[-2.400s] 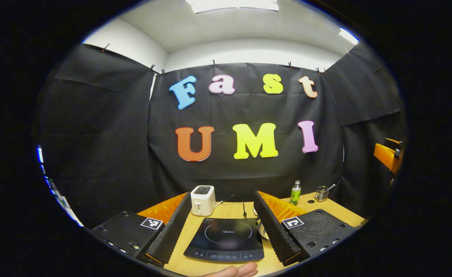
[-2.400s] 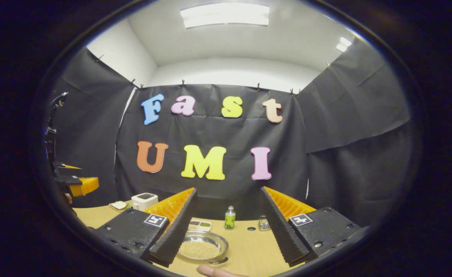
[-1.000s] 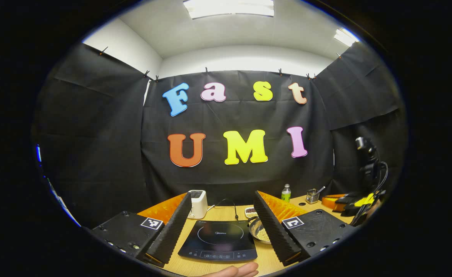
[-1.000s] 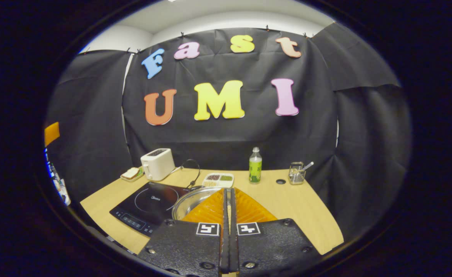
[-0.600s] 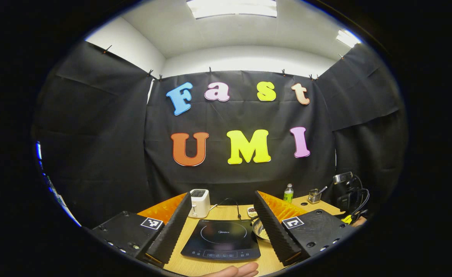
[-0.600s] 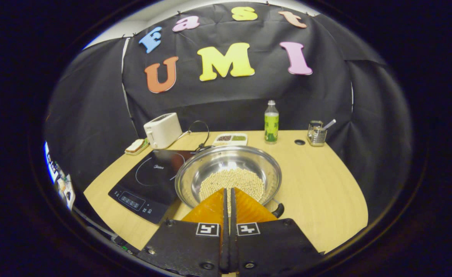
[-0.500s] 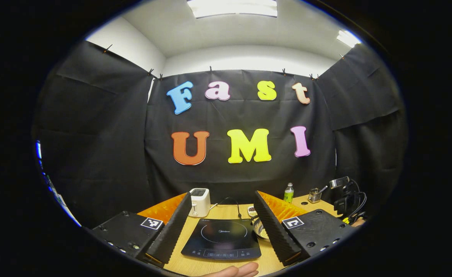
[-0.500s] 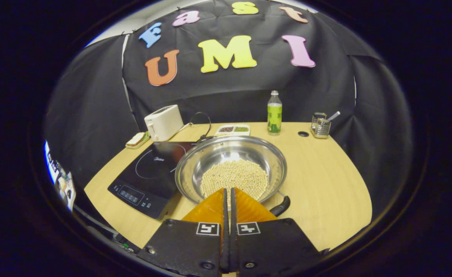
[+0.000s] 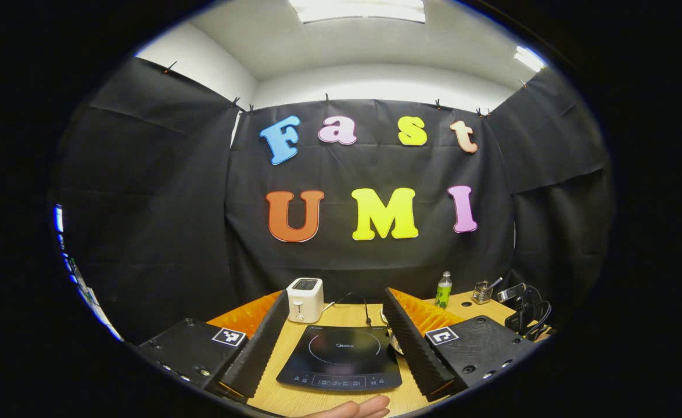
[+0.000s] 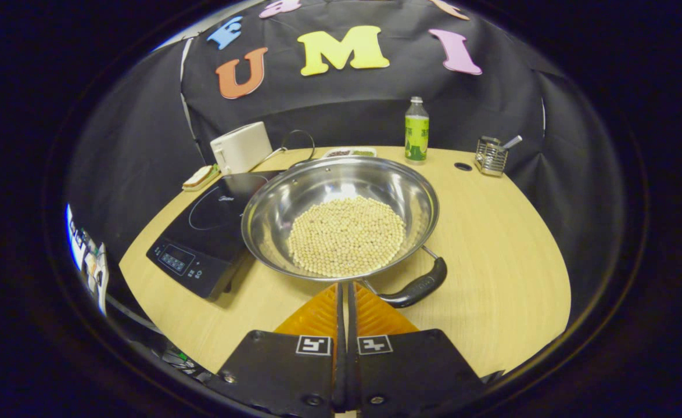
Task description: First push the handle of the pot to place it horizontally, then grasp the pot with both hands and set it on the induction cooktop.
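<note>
The wooden table [image 10: 509,232] spreads ahead of both grippers. On it, in the right gripper view, the black induction cooktop [image 10: 204,226] lies ahead and to the left of the right gripper [image 10: 343,287], its control panel at the near-left corner. Just right of the cooktop, directly ahead of that gripper's tips, sits the steel pot [image 10: 341,217], wide and shallow, holding a bed of pale beans [image 10: 347,235]; its left rim overlaps the cooktop's right edge in the picture. The pot's black handle [image 10: 416,287] sticks out from the near-right rim, its long axis running slantwise from the upper right down toward the lower left, its free end just right of the gripper's tips. The right gripper is clenched on nothing, its fingers pressed flat together just short of the pot's near rim. In the left gripper view, the left gripper [image 9: 335,331] is spread wide, framing the cooktop [image 9: 341,357] between its fingers. Farther back stand a white toaster [image 10: 241,148], a green-labelled bottle [image 10: 416,130] and a wire holder [image 10: 490,155].
</note>
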A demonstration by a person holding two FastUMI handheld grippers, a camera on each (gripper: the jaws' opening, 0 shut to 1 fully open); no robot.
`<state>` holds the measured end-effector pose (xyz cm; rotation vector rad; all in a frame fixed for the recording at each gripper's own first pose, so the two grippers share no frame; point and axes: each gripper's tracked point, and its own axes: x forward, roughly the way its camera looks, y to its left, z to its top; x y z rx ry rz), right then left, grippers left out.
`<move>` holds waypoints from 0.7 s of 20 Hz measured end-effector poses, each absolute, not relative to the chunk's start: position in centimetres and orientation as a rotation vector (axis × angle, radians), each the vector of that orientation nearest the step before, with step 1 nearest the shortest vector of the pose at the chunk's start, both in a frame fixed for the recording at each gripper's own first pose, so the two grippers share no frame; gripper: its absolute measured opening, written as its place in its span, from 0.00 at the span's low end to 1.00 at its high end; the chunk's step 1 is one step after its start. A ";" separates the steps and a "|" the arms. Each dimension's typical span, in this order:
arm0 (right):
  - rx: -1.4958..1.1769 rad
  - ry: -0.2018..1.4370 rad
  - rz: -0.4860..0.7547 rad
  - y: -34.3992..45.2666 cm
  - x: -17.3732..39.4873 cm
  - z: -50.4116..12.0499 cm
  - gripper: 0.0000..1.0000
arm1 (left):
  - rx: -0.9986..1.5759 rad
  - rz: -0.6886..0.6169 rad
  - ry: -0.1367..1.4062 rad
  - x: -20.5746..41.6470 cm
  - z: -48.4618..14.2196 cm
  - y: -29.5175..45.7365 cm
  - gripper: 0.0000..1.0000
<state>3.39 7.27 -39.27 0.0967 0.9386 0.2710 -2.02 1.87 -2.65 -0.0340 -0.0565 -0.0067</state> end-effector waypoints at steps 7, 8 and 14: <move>0.133 0.955 0.334 7.1 3.1 -39.9 0.04 | -0.066 -0.030 -0.039 0.1 -3.5 0.2 0.96; 0.124 0.951 0.338 6.8 3.3 -39.9 0.04 | -0.071 -0.031 -0.041 0.4 -3.3 0.1 0.96; 0.155 0.940 0.328 4.5 4.5 -39.9 0.04 | -0.083 -0.033 -0.025 2.2 -3.9 -0.3 1.00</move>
